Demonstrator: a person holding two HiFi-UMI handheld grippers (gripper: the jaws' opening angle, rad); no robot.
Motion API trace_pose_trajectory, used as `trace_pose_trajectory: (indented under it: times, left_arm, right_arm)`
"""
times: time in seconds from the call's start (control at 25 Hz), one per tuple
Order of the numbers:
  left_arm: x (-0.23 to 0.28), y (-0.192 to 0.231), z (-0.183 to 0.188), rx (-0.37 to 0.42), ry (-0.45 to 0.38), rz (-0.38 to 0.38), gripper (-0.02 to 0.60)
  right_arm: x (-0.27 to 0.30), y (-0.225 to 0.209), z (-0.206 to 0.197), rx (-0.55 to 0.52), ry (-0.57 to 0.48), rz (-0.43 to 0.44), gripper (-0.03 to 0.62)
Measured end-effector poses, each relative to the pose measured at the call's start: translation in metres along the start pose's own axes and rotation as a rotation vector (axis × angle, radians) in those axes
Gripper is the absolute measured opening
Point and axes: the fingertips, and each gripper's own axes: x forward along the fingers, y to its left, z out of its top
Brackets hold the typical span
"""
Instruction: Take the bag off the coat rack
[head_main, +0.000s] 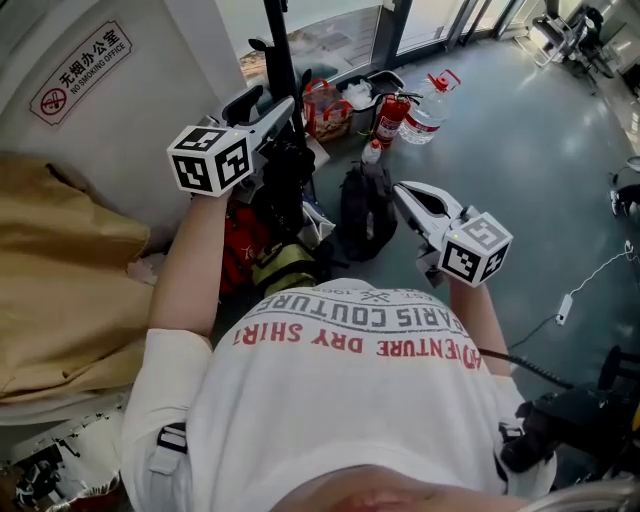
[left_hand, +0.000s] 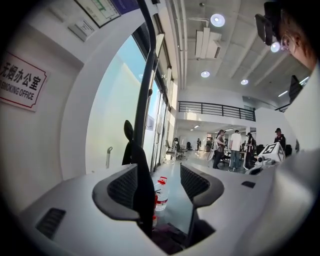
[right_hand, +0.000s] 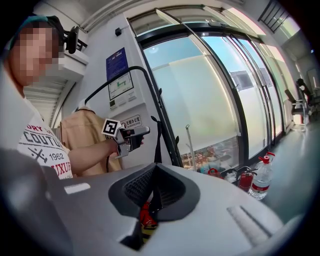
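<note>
The coat rack's black pole (head_main: 280, 50) stands in front of me by the white wall. A black bag (head_main: 285, 175) hangs on it, with red and yellow things below. My left gripper (head_main: 283, 110) is raised to the pole, level with the top of the bag. In the left gripper view its jaws (left_hand: 159, 182) stand open, and a black strap or upper part of the bag (left_hand: 137, 170) runs between them, close against the left pad; the pole (left_hand: 145, 85) rises behind. My right gripper (head_main: 402, 192) hangs lower to the right, apart from the rack. Its pads (right_hand: 155, 185) meet with nothing clearly held.
A black backpack (head_main: 365, 210) sits on the floor between the grippers. Behind it are a red fire extinguisher (head_main: 390, 118) and a large water bottle (head_main: 428, 115) by the glass wall. A tan coat (head_main: 60, 270) hangs at the left. Several people (left_hand: 232, 147) stand far off.
</note>
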Motion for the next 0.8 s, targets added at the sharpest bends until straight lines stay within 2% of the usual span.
trace_pose_trajectory:
  times: [0.12, 0.36, 0.52, 0.64, 0.72, 0.8]
  left_arm:
    - [0.020, 0.016, 0.003, -0.002, 0.011, 0.015, 0.267]
    - [0.054, 0.033, -0.002, 0.015, 0.054, 0.055, 0.267]
    - [0.067, 0.042, -0.012, 0.000, 0.081, 0.088, 0.267]
    - [0.073, 0.044, -0.017, -0.003, 0.095, 0.085, 0.265]
    - [0.073, 0.043, -0.018, 0.015, 0.104, 0.088, 0.240]
    - [0.072, 0.044, -0.019, 0.033, 0.106, 0.109, 0.177]
  right_arm:
    - [0.001, -0.007, -0.001, 0.006, 0.002, -0.014, 0.000]
    - [0.002, -0.016, -0.005, 0.018, 0.009, -0.030, 0.000]
    - [0.001, -0.022, -0.006, 0.024, 0.014, -0.041, 0.000]
    - [0.000, -0.024, -0.006, 0.026, 0.016, -0.048, 0.000]
    - [-0.003, -0.026, -0.007, 0.026, 0.019, -0.051, 0.000]
    - [-0.004, -0.027, -0.008, 0.027, 0.022, -0.056, 0.000]
